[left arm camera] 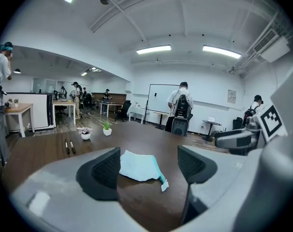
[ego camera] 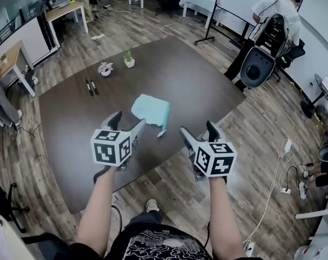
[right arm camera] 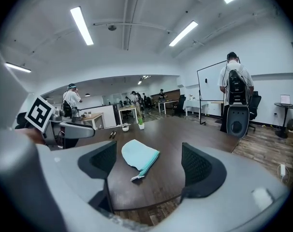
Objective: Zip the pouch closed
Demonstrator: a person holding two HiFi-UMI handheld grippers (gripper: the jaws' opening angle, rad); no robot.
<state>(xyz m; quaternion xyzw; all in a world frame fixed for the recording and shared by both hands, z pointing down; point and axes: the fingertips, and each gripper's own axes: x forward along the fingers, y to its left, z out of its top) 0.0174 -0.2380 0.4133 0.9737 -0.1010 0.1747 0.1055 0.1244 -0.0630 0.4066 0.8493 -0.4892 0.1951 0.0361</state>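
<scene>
A light blue pouch point(ego camera: 151, 110) lies flat on the dark brown table point(ego camera: 196, 91), its white zipper tab point(ego camera: 161, 132) sticking out at the near corner. The pouch also shows in the left gripper view point(left arm camera: 139, 166) and in the right gripper view point(right arm camera: 139, 157), where a teal zipper edge runs along its right side. My left gripper point(ego camera: 126, 124) hovers just left of and nearer than the pouch, open and empty. My right gripper point(ego camera: 200, 135) hangs over the table's near edge, right of the pouch, also open and empty.
Two black markers point(ego camera: 91, 86) and two small potted plants point(ego camera: 129, 59) sit toward the table's far left. A person with a black rolling chair point(ego camera: 264, 53) stands beyond the table's far right corner. Desks stand at the back, cables lie on the wood floor.
</scene>
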